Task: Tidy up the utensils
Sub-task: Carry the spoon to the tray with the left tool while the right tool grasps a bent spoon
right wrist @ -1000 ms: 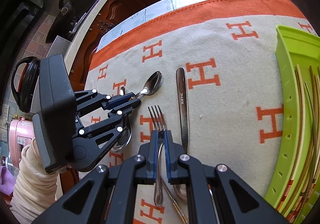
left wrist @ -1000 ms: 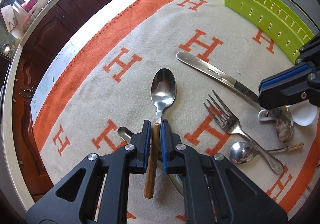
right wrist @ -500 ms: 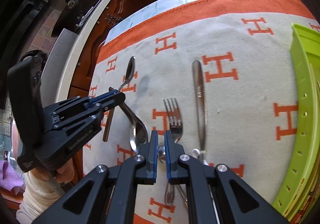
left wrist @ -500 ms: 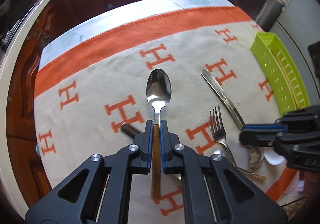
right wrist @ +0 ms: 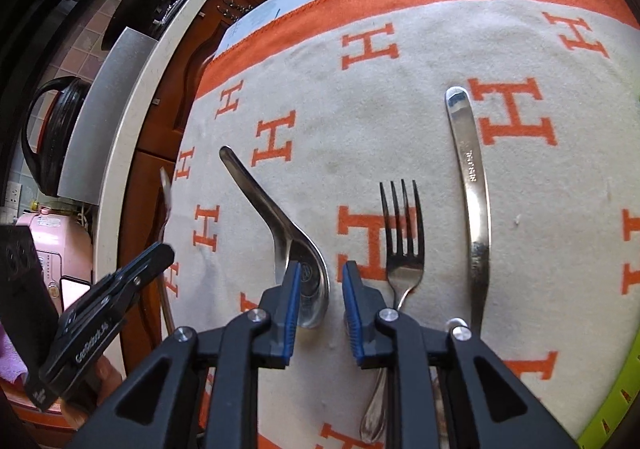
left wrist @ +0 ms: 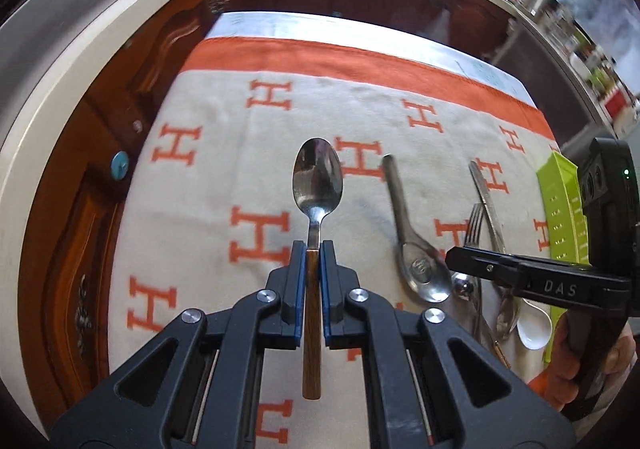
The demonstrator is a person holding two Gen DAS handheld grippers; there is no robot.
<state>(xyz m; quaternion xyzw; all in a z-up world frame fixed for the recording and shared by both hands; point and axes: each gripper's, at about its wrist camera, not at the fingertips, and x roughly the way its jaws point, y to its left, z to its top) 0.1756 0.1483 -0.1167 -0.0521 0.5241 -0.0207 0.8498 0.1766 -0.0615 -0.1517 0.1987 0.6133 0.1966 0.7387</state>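
Left gripper (left wrist: 314, 249): clamped on wood-handled spoon (left wrist: 318, 185), held above blanket-covered surface (left wrist: 224, 169). Right gripper (right wrist: 319, 281): jaws just been opening, nothing between pads, over steel ladle-spoon (right wrist: 280, 225). Fork (right wrist: 402, 233), knife (right wrist: 474, 185) lying alongside; green basket (left wrist: 560, 201) at far right.

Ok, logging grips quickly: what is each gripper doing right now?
Left gripper: shut on the wooden-handled spoon.
Right gripper: open, jaws just been opening, nothing between them.
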